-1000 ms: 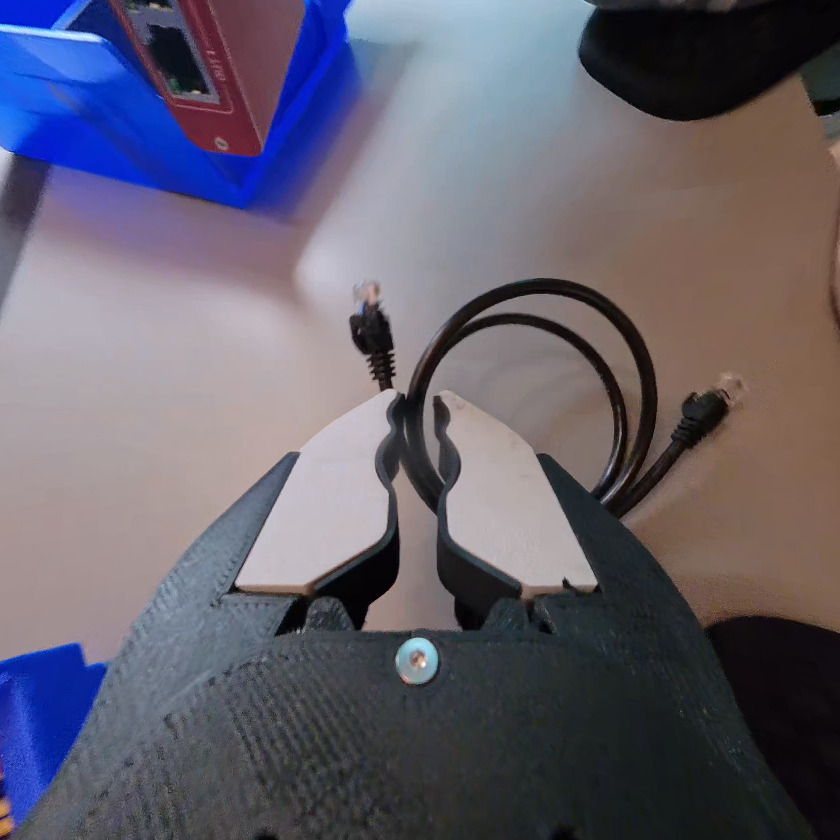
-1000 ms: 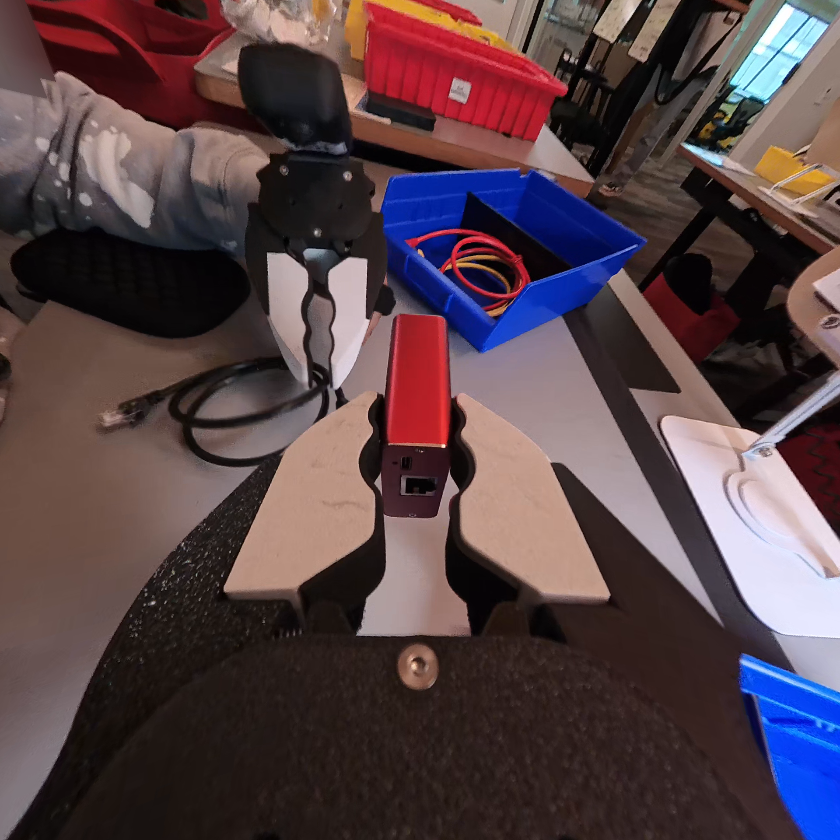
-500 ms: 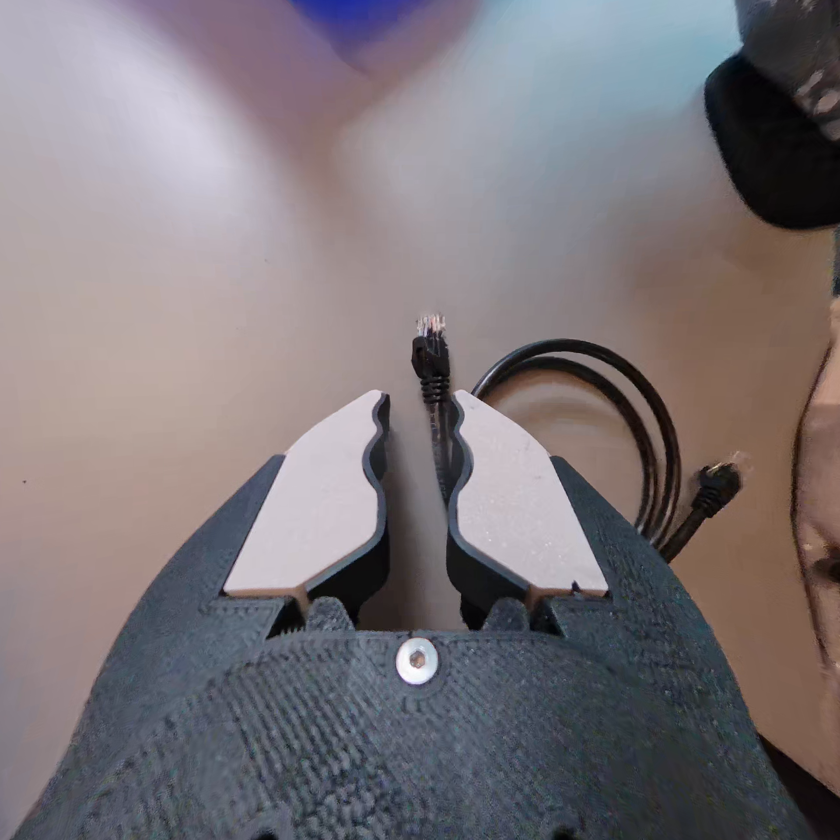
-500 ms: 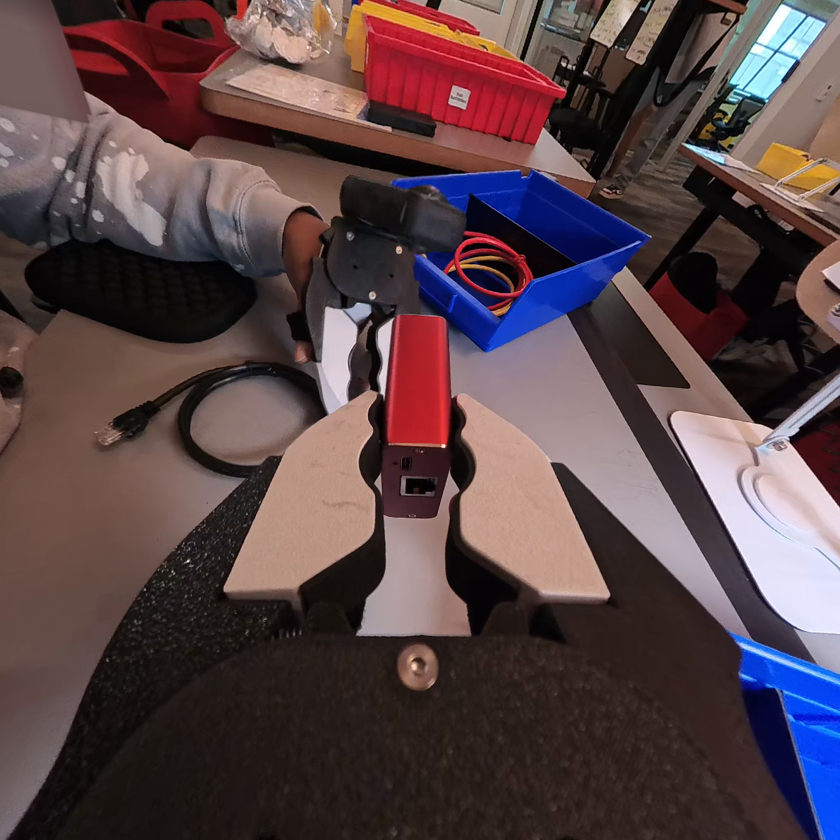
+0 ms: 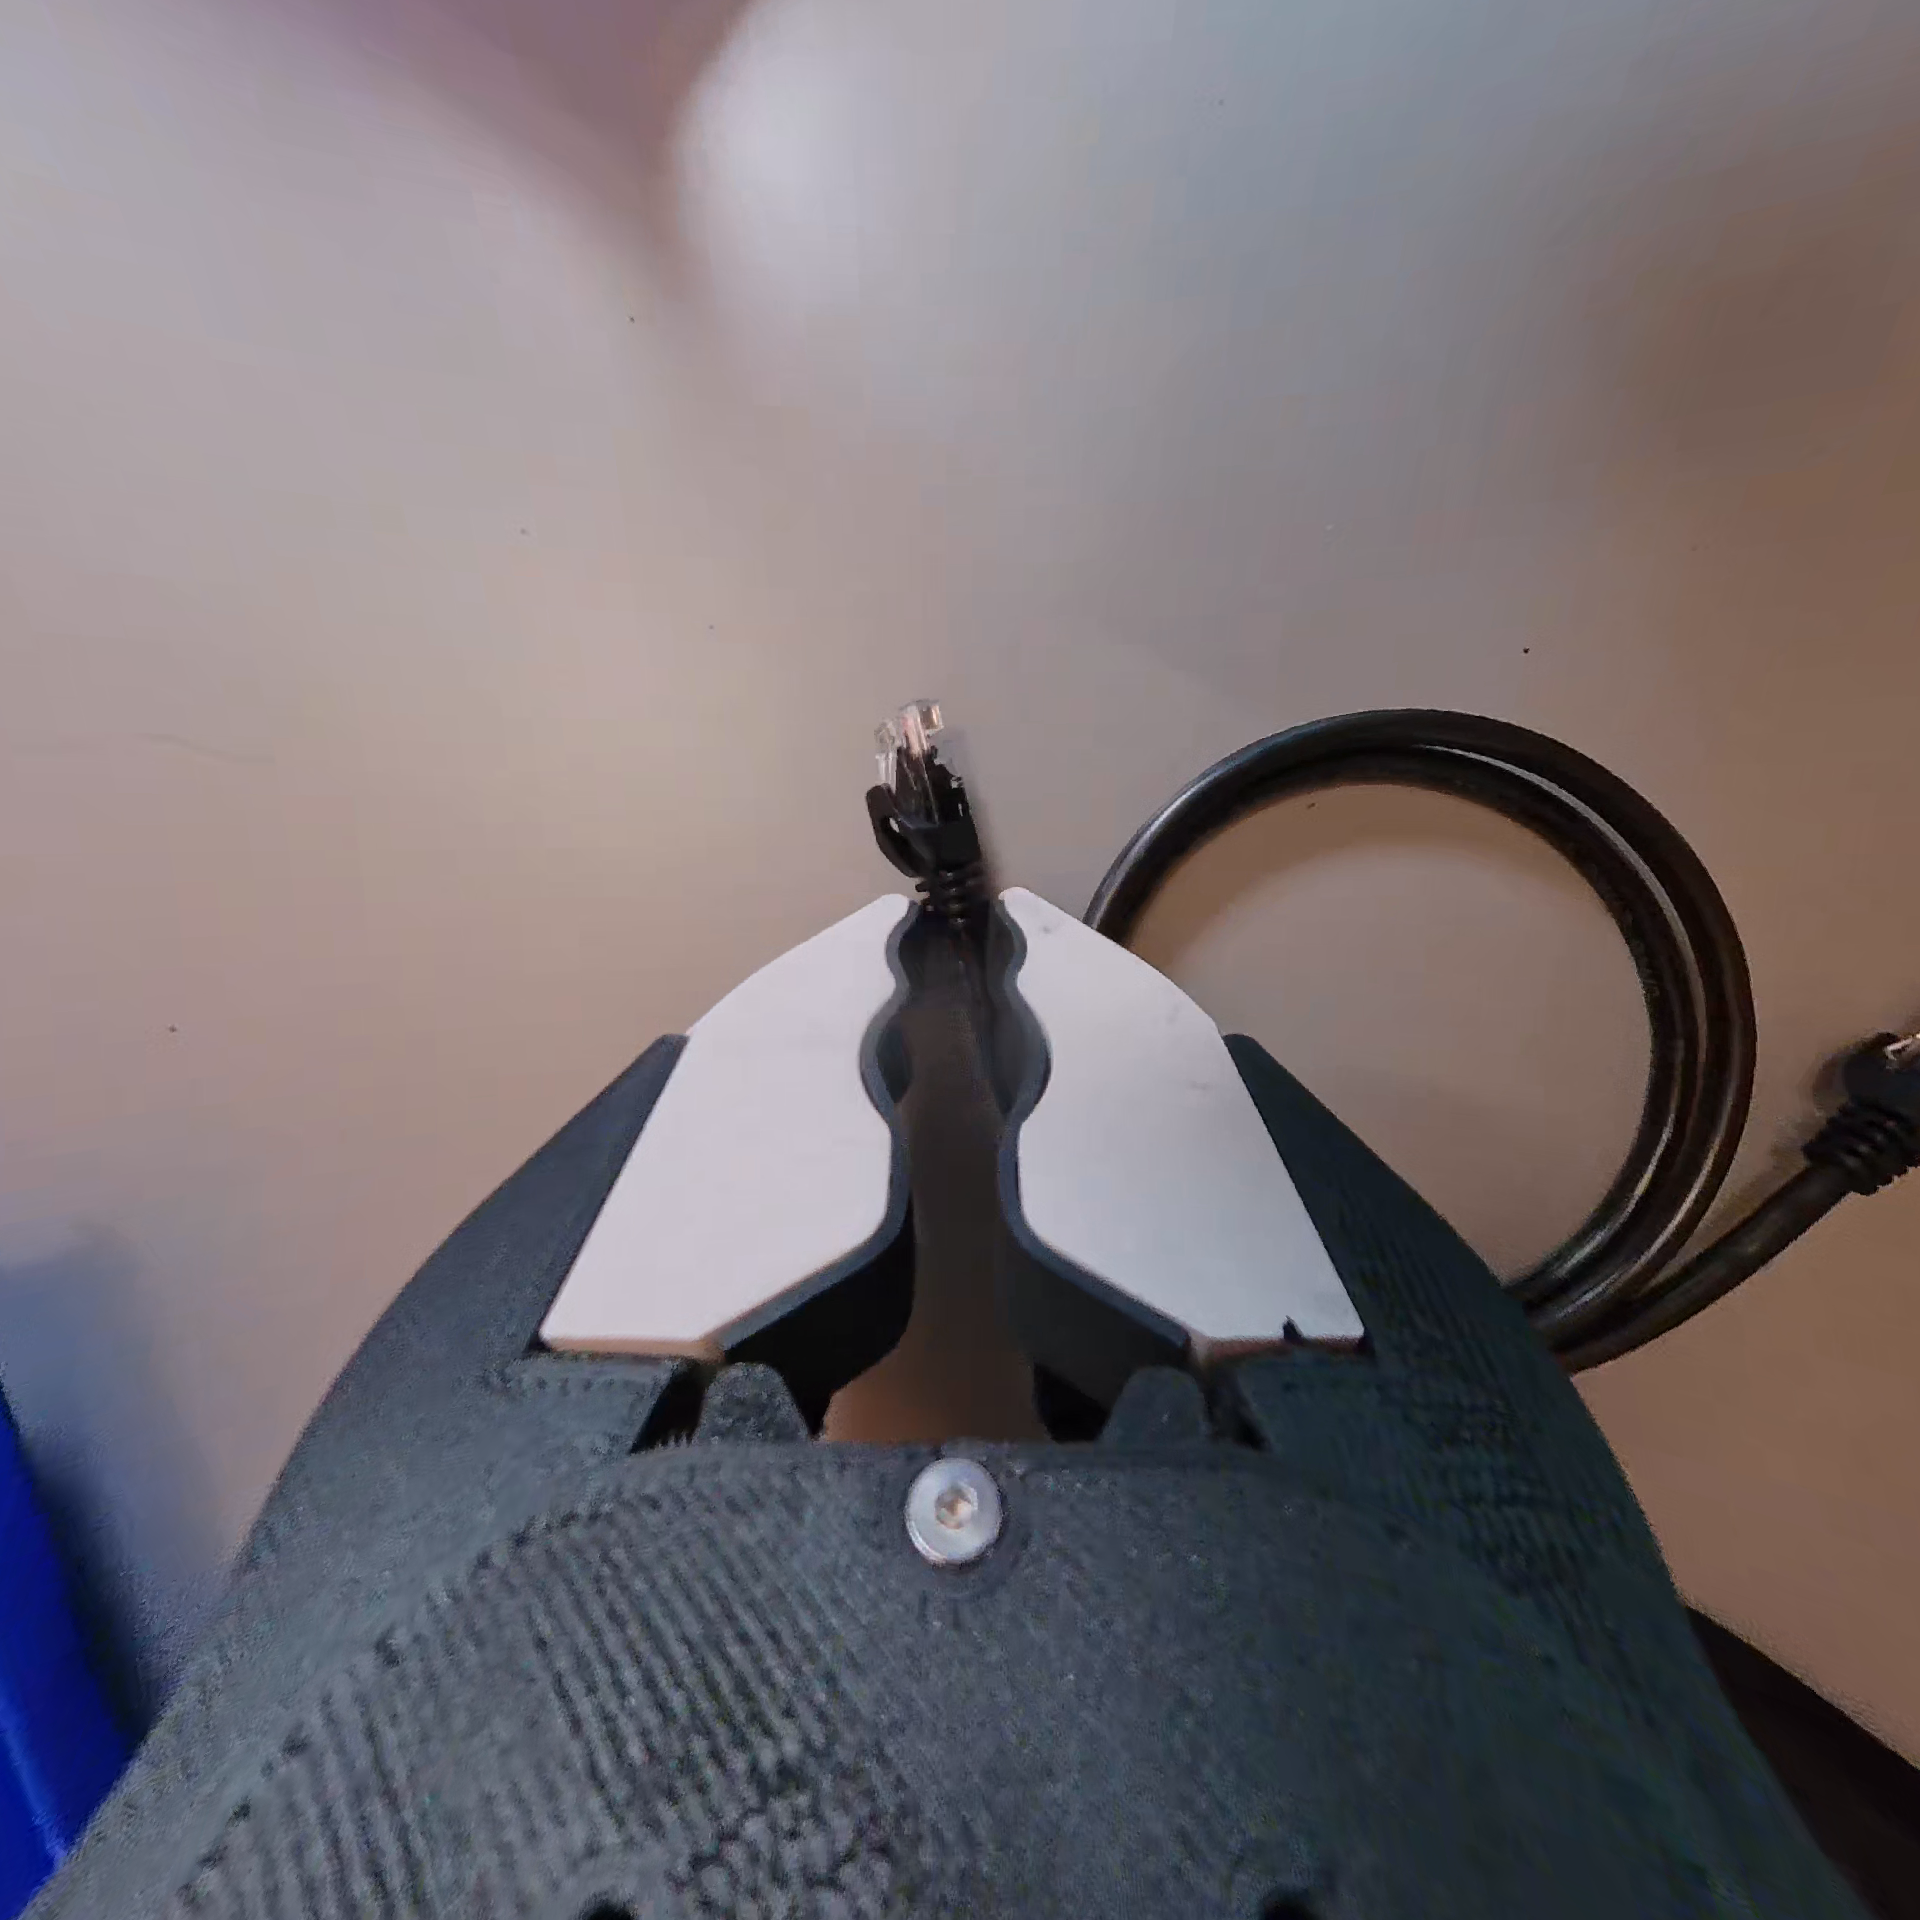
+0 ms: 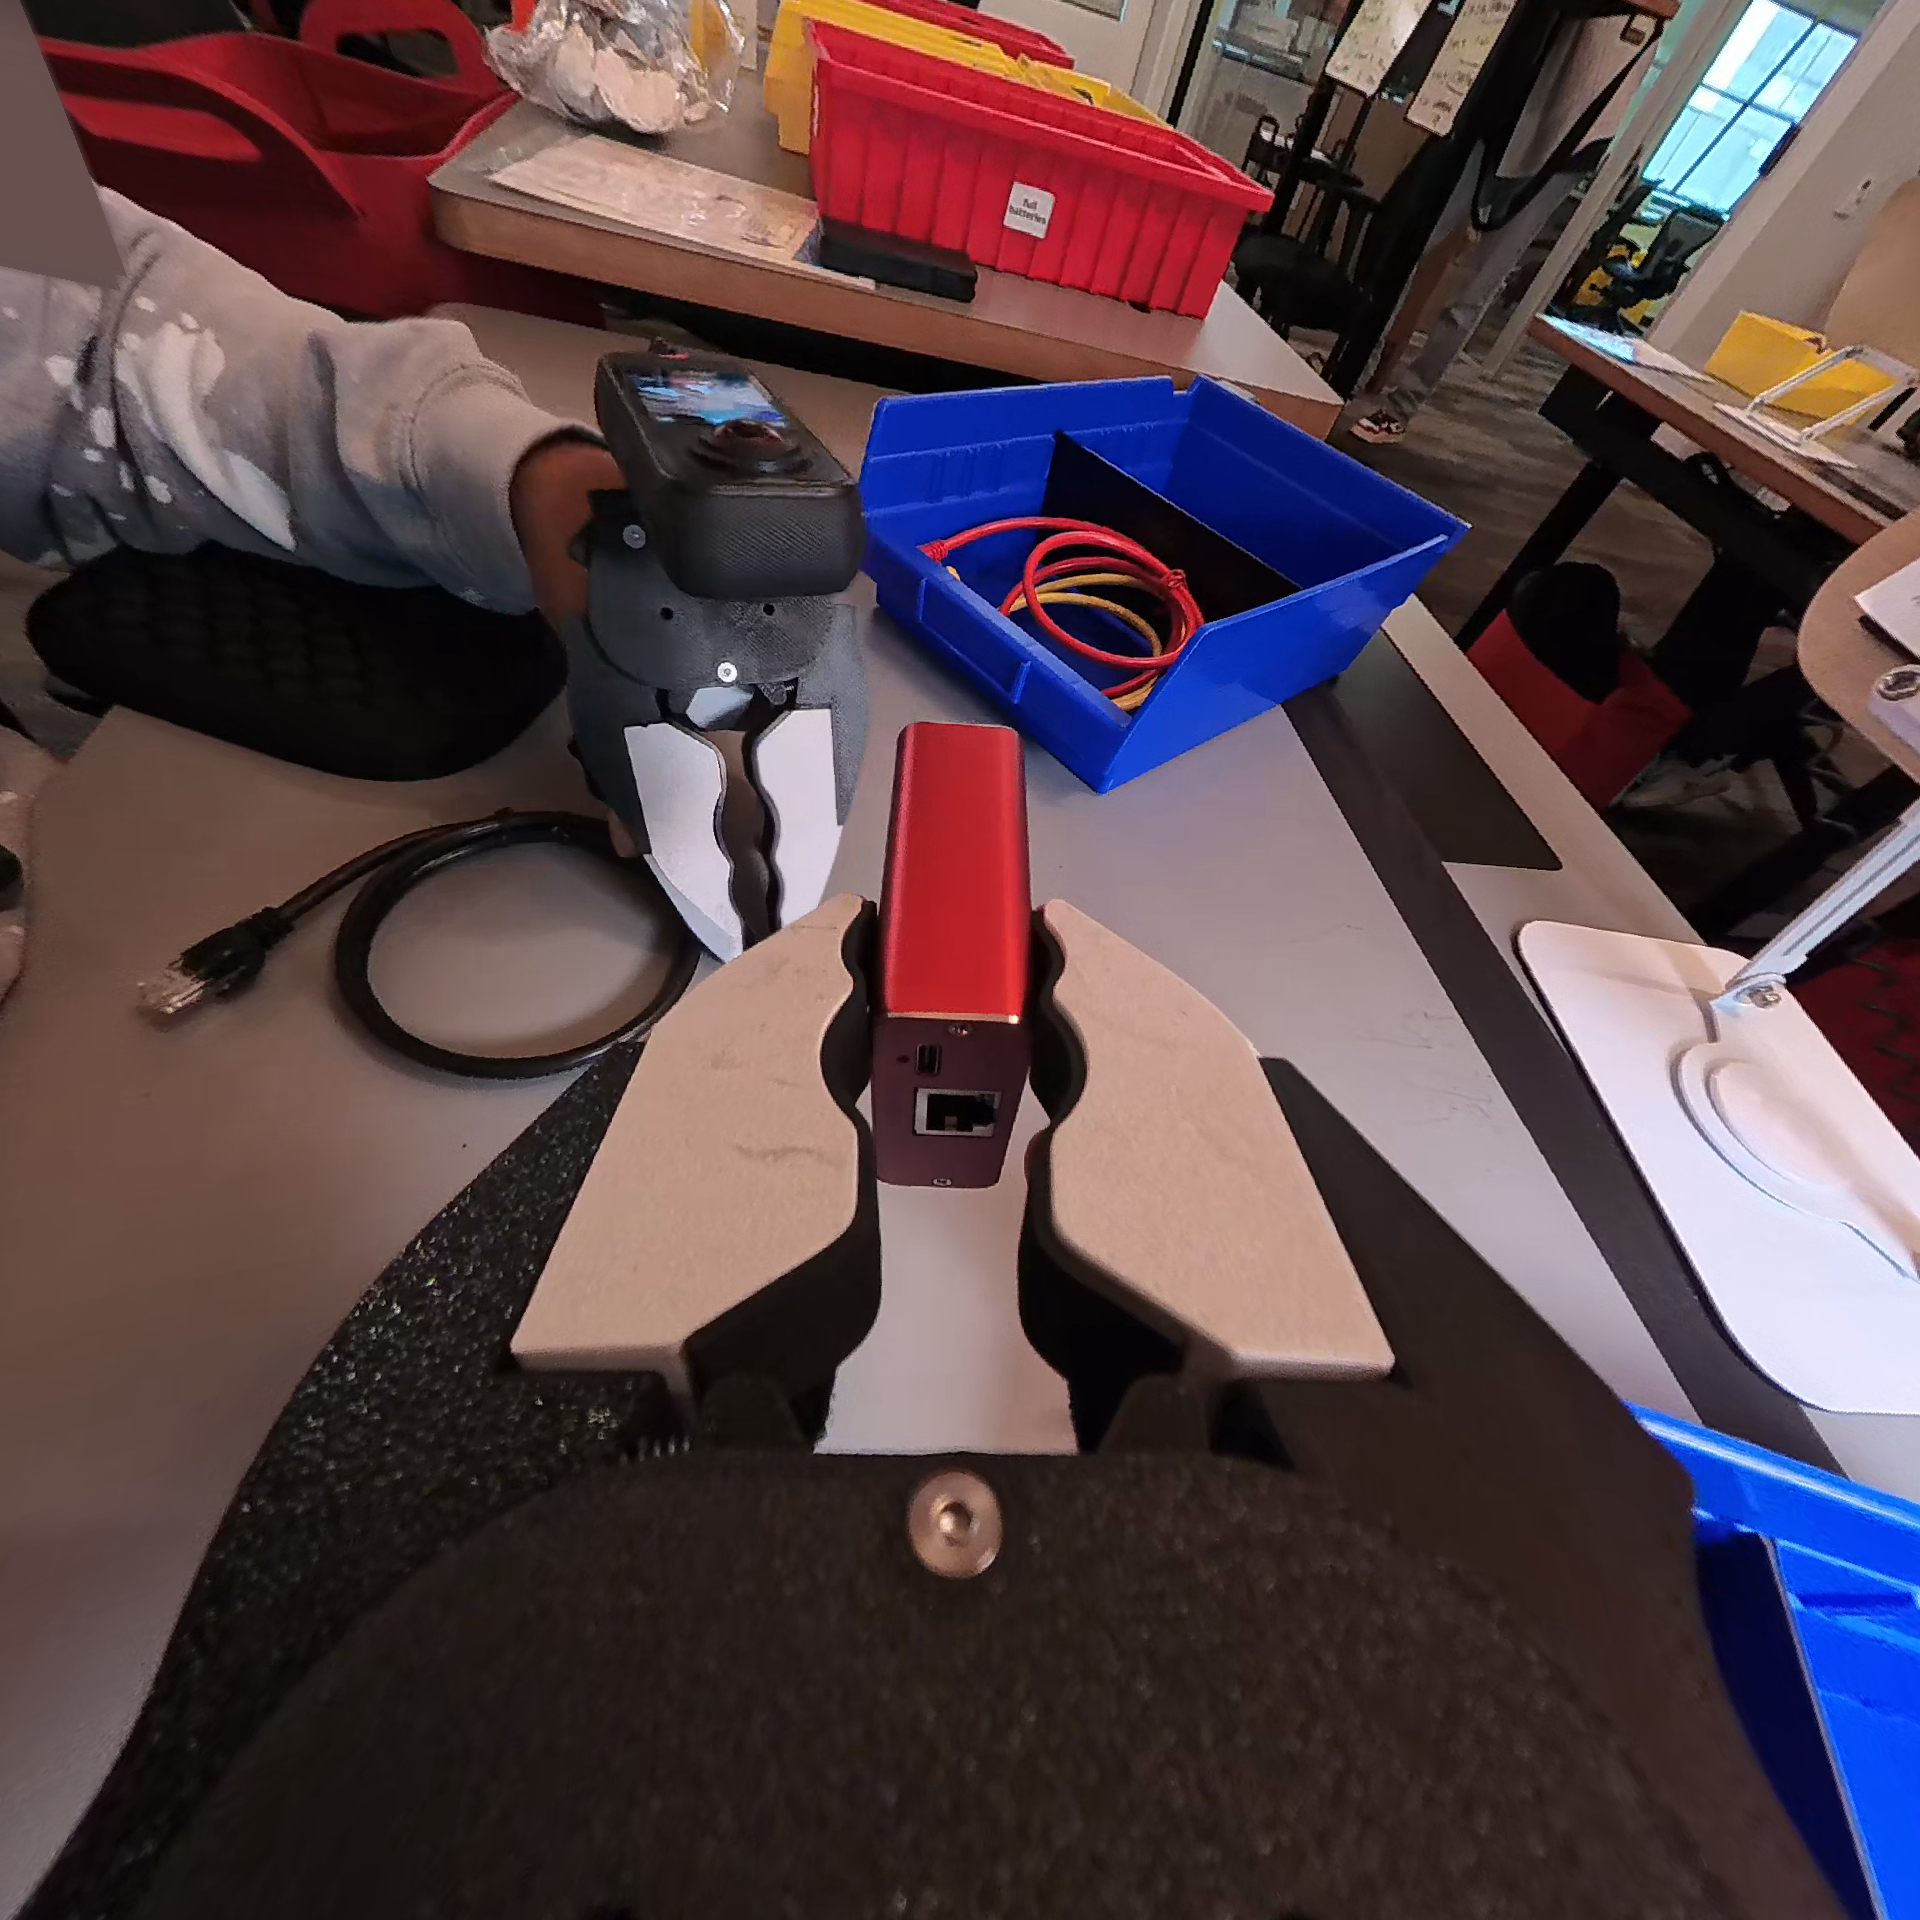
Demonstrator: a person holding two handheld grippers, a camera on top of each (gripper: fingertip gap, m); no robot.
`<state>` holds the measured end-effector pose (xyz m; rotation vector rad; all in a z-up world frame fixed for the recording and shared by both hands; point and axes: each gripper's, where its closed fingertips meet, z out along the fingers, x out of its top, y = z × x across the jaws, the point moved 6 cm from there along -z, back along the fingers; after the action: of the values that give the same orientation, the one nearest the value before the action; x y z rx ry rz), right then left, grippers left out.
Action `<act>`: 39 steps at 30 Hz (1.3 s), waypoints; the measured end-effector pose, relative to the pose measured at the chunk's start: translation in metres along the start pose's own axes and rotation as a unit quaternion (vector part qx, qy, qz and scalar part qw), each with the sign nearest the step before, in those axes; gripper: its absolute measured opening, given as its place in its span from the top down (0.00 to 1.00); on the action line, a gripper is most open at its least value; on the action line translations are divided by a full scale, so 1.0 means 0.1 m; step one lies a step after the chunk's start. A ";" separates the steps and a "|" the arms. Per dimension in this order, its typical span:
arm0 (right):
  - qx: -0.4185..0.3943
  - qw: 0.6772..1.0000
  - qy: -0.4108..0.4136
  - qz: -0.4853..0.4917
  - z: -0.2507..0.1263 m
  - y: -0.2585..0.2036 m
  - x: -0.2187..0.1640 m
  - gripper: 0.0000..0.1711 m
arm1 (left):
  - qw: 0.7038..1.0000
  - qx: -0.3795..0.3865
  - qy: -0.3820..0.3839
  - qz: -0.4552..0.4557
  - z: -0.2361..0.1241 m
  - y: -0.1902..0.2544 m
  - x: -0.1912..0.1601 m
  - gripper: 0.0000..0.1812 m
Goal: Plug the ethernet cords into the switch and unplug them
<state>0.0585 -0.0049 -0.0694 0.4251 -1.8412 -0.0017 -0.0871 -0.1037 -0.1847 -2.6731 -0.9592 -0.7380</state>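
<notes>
Switch (image 6: 951, 966): small red metal box, centre of the right wrist view, held lengthwise between the right tongs (image 6: 951, 925), which are clamped on its two sides; its near end face, with one network port (image 6: 956, 1114), points back at the camera, and whether it rests on the tabletop (image 6: 1195, 894) or is lifted cannot be told. Ethernet cord, black (image 5: 1621, 997): coiled on the tabletop at right of the left wrist view, its far plug (image 5: 1870, 1122) lying loose at the right edge. Near plug (image 5: 920, 795), clear-tipped, projects just beyond the left tongs (image 5: 956, 920), which are closed on the ribbed boot behind it. In the right wrist view the left tongs (image 6: 743, 878) sit just left of the switch, tips toward the tabletop. Step in hand, as judged: cord end grasped, insertion not yet begun. Next move calls for bringing the plug round in line with a port on the switch, latch side correctly turned, while the right tongs brace the box against the push. Also present: blue bin (image 6: 1330, 623), upper right of centre, holding red and yellow cords (image 6: 1091, 613); a sleeve (image 6: 260, 468) at upper left.
</notes>
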 end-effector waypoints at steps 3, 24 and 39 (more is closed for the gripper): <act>0.003 1.000 -0.001 -0.002 0.00 -0.01 -0.01 0.85 | 1.000 0.008 0.014 0.024 0.00 -0.03 0.00 0.94; 0.154 0.985 -0.066 -0.036 0.27 -0.59 -0.26 0.85 | 0.927 -0.328 0.170 -0.061 -0.30 0.19 0.18 0.94; 0.171 0.978 -0.091 -0.078 0.30 -0.75 -0.22 0.85 | 0.921 -0.363 0.124 -0.073 -0.19 0.26 0.13 0.94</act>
<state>0.0571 -0.0747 -0.1151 0.8334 -1.9880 0.1765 -0.0693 -0.1229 -0.1622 -2.9821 -0.9573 -1.7092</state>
